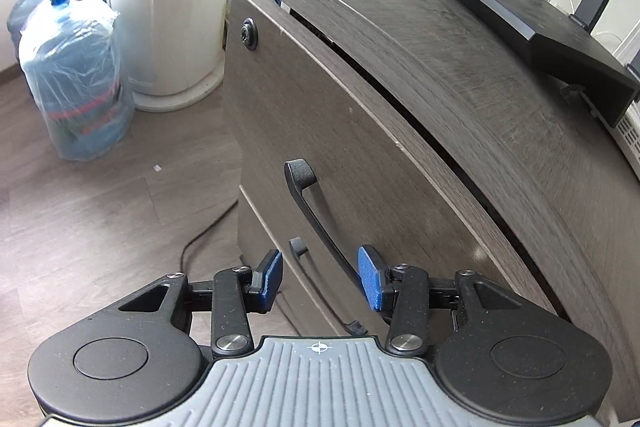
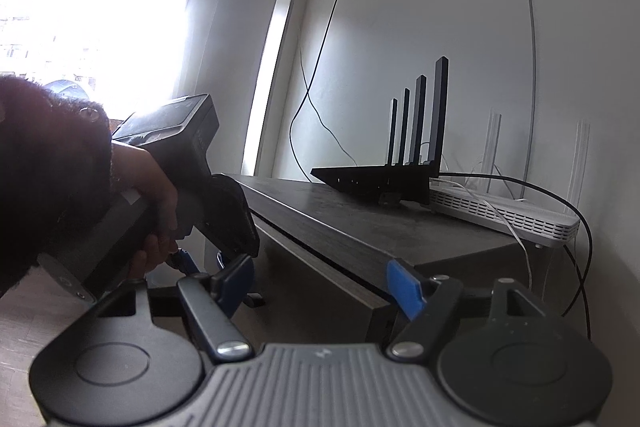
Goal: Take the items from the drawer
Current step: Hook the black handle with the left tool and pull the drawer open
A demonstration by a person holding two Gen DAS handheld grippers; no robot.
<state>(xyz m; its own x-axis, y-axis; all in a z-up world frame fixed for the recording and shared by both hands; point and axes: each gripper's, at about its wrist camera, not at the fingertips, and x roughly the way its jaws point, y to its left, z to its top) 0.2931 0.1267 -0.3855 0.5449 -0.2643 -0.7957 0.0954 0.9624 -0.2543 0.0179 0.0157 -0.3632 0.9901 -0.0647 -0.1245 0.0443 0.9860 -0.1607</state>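
Observation:
A dark wood cabinet fills the left wrist view. Its top drawer stands slightly ajar, with a thin gap under the cabinet top. The drawer has a black bar handle and a round lock. My left gripper is open, its blue pads on either side of the handle's lower end, not touching. A second handle sits on the drawer below. My right gripper is open and empty near the cabinet's front corner. The drawer's contents are hidden.
A black router and a white box with cables sit on the cabinet top. Wrapped water jugs and a white column unit stand on the wood floor at left. A black cable runs along the floor.

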